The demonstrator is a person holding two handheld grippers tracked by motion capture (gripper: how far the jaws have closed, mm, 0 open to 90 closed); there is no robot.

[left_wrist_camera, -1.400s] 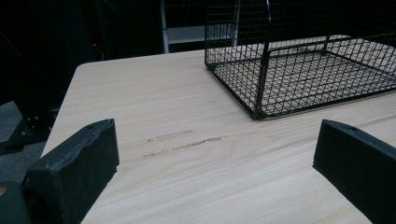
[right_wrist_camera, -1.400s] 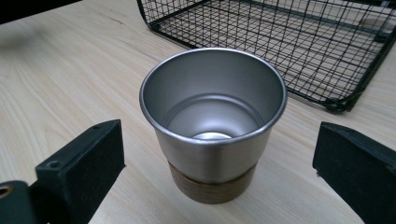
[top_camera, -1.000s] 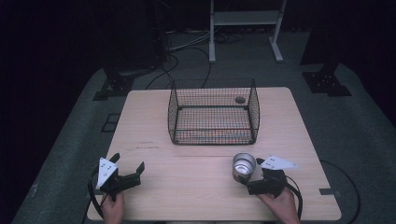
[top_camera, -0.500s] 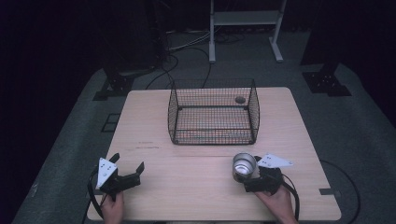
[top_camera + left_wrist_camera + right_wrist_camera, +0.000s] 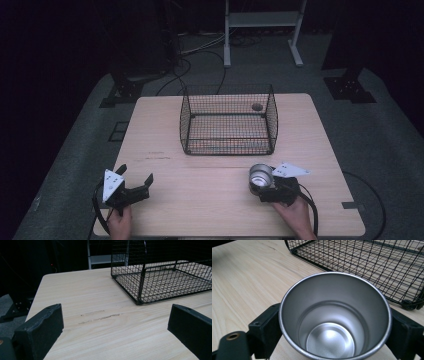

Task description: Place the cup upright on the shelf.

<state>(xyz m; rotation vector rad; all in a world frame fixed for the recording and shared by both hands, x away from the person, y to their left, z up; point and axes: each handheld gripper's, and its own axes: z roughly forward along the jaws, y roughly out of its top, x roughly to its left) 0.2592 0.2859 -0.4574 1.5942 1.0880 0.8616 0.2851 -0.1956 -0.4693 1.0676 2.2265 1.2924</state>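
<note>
A steel cup (image 5: 335,315) sits gripped between the jaws of the right gripper (image 5: 270,184) at the near right of the desk (image 5: 165,135), mouth open and empty, a little short of the wire basket (image 5: 227,120). The jaws press on the smooth, rounded wall from either side, so the likeliest mishap is a slip: the cup could twist or slide out if tilted or swung quickly, and would probably roll on the bare wood. Should the cup be bound for the basket, its near wall stands directly in the way and the cup would have to clear the rim; a low carry risks knocking the mesh and shoving the light basket across the desk. The left gripper (image 5: 131,186) rests at the near left, well apart, its jaws spread wide with nothing between them. A small round hole (image 5: 257,106) marks the desk behind the basket; cables trail over the floor beyond.
</note>
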